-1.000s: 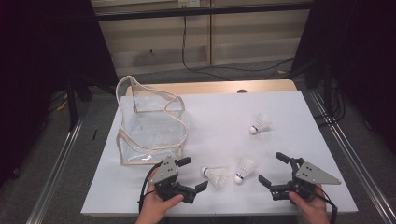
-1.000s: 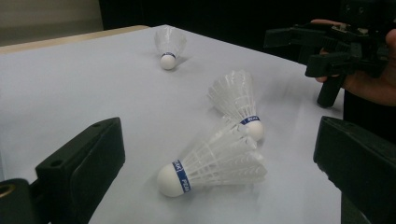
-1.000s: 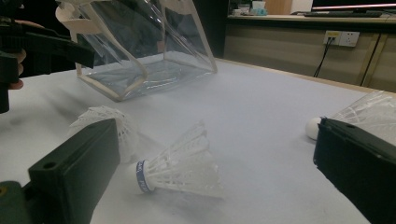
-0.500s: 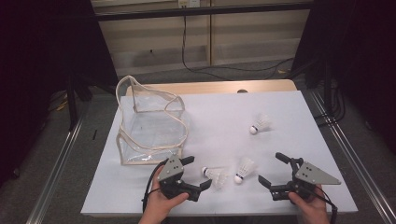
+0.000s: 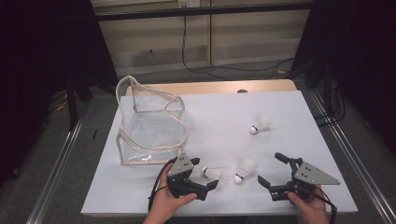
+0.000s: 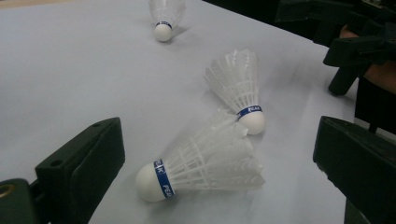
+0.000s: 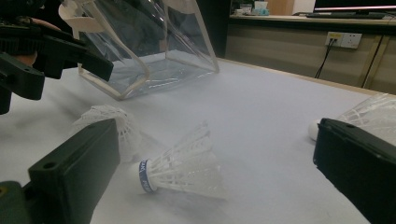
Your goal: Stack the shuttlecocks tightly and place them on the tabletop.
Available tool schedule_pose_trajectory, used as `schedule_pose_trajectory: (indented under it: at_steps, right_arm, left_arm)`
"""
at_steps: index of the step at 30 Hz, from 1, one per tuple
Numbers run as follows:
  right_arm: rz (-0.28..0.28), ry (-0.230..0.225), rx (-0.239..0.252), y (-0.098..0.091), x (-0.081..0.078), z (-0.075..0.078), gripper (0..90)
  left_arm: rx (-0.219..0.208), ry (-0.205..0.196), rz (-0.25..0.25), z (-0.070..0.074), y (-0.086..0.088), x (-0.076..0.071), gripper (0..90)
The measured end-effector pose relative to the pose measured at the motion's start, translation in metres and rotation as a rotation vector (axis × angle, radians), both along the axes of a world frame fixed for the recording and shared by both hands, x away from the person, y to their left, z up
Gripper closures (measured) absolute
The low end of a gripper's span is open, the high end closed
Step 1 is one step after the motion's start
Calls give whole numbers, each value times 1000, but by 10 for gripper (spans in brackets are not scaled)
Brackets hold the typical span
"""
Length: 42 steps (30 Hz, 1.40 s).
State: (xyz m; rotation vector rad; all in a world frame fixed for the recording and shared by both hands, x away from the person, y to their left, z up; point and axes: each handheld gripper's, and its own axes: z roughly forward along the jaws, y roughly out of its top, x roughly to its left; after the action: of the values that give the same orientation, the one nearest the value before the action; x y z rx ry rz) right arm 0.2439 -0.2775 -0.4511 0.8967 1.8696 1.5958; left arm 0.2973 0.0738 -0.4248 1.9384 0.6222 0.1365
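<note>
Between the spread jaws lies a shuttlecock (image 6: 201,165).

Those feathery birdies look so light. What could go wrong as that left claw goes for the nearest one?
The left gripper is open around the nearest shuttlecock. It lies on its side, so closing fingers might crush its skirt or roll it away. The second shuttlecock lies very close and could get knocked.
</note>
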Motion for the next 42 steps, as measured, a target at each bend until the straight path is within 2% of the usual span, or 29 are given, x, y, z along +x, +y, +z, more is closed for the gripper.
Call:
schedule_pose_trajectory:
  at_steps: [4,6,12,15,21,28,31,35,42]
  right_arm:
    - [4,-5,-4,0,0,0,0]
    - [5,-3,-1,0,0,0,0]
    - [6,-4,-2,1,0,0,0]
    - [6,-4,-1,1,0,0,1]
    - [7,-4,1,1,0,0,1]
    - [7,-5,-2,1,0,0,2]
    - [6,-5,-1,1,0,0,2]
    - [7,-5,-2,1,0,0,2]
    - [6,-4,-3,1,0,0,2]
  left_arm:
    - [10,15,5,1,-4,2,24]
    - [32,15,5,2,-6,3,25]
    - [61,23,13,1,-14,5,32]
    - [64,31,10,1,-17,6,34]
    - [93,61,6,1,-24,5,88]
    - [111,74,3,-1,-25,4,131]
    - [139,67,6,-1,-26,4,140]
    - [139,82,7,-3,-28,3,161]
    - [158,81,16,-5,-31,3,197]
